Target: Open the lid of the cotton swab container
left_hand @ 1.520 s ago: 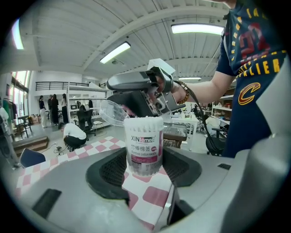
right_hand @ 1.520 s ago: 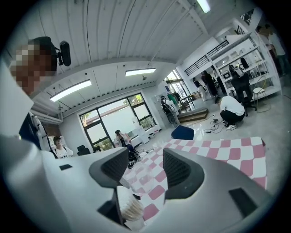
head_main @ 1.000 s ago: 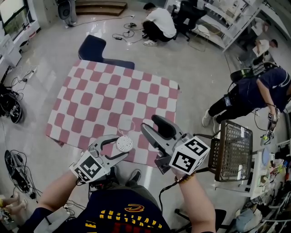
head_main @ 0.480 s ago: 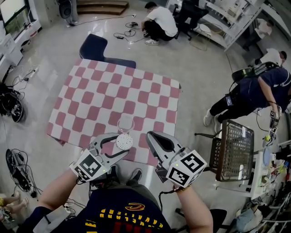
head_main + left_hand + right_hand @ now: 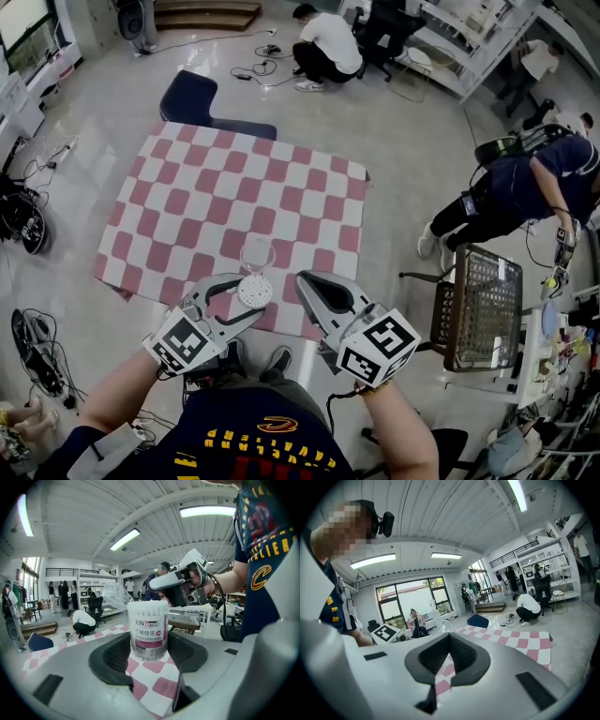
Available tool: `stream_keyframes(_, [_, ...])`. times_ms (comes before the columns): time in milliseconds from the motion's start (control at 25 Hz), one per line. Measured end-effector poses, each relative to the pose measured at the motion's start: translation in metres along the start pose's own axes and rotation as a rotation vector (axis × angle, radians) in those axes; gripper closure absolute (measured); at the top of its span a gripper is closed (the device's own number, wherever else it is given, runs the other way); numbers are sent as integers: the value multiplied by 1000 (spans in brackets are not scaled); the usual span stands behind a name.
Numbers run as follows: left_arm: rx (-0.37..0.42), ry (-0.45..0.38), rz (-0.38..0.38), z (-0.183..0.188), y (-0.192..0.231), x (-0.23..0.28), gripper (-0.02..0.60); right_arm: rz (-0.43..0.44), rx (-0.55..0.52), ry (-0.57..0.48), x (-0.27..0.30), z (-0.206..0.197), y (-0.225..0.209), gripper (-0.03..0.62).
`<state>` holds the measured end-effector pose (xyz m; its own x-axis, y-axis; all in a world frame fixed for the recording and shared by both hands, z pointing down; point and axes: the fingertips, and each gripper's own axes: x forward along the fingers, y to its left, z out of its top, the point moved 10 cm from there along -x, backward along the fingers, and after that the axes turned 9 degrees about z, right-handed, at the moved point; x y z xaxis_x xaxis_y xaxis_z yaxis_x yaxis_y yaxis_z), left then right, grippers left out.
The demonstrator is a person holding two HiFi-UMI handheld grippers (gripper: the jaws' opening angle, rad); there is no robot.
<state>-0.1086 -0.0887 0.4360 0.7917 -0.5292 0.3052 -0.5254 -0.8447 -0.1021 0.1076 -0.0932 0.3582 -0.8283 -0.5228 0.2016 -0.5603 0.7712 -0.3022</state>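
The cotton swab container (image 5: 255,292) is a small clear tub full of white swabs, with a printed label (image 5: 148,632). My left gripper (image 5: 251,300) is shut on it and holds it upright over the near edge of the checkered table (image 5: 187,202). Its clear lid (image 5: 256,253) is flipped up and back on its hinge, and shows in the left gripper view as a transparent lid (image 5: 114,595) behind the tub's top. My right gripper (image 5: 303,280) is beside the tub on the right, shut, with nothing in it. The right gripper view shows my right gripper (image 5: 449,641) with its pads together.
A red-and-white checkered cloth covers the table. A dark blue chair (image 5: 192,98) stands at its far side. A black wire basket (image 5: 483,305) is on a cart at the right. People crouch and bend in the room beyond. Cables (image 5: 33,352) lie on the floor at the left.
My right gripper was open near the lid one second ago; it has shut and drawn slightly back toward me. My left gripper still holds the tub in about the same place.
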Motion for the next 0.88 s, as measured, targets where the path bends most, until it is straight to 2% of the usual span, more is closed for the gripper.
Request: stream_keyframes(880, [-1, -6, 20, 2, -6, -3, 333, 13, -65, -3, -6, -6, 2, 583])
